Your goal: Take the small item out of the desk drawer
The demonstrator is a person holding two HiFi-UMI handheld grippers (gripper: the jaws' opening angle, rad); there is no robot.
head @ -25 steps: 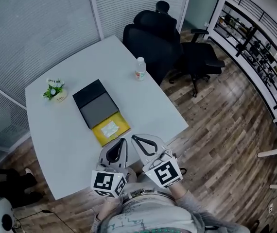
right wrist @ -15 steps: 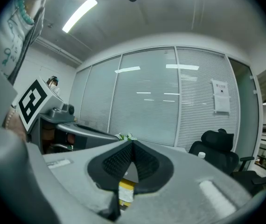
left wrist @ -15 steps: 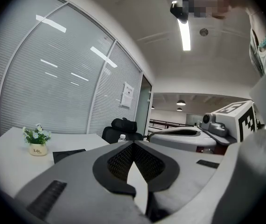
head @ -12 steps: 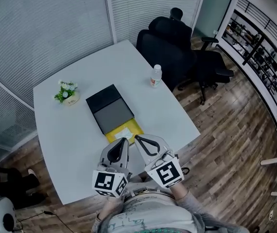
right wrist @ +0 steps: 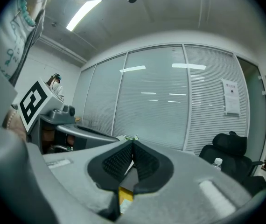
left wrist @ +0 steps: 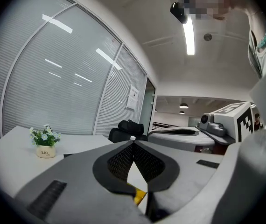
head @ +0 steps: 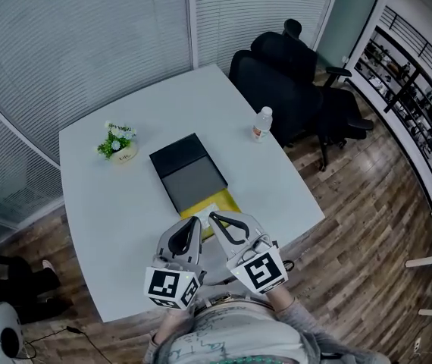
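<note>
change: bench (head: 110, 211) and everything on it sits further right and lower in the head view than a second ago; yellow drawer (head: 229, 201) now meets the fingertips in frame, so the person looks to be walking up to it
left gripper (head: 194, 219): lower centre of the head view, fingers pressed together tip to tip, holding nothing; carried level, pointing at the drawer
right gripper (head: 211, 216): just right of the left one, fingers likewise together and empty; tips nearly side by side with the left's
why held so: judged a carry pose for the approach, both tools aimed at the target, nothing to grip yet
drawer: already pulled out toward the person from the front of the drawer box (head: 189, 169), centre of frame; open side faces the grippers, so no pull step seems left
small item (right wrist: 123, 204): pale patch on the yellow drawer floor, seen low between the right fingers; not yet touched; mostly behind the fingertips in the head view
stage: approach; fingers must part before any pick
plant pot (head: 119, 144): left of the box, well apart
bottle (head: 261, 124): upright near the bench's right edge
chair (head: 292, 74): upper right, beyond the bench
</note>
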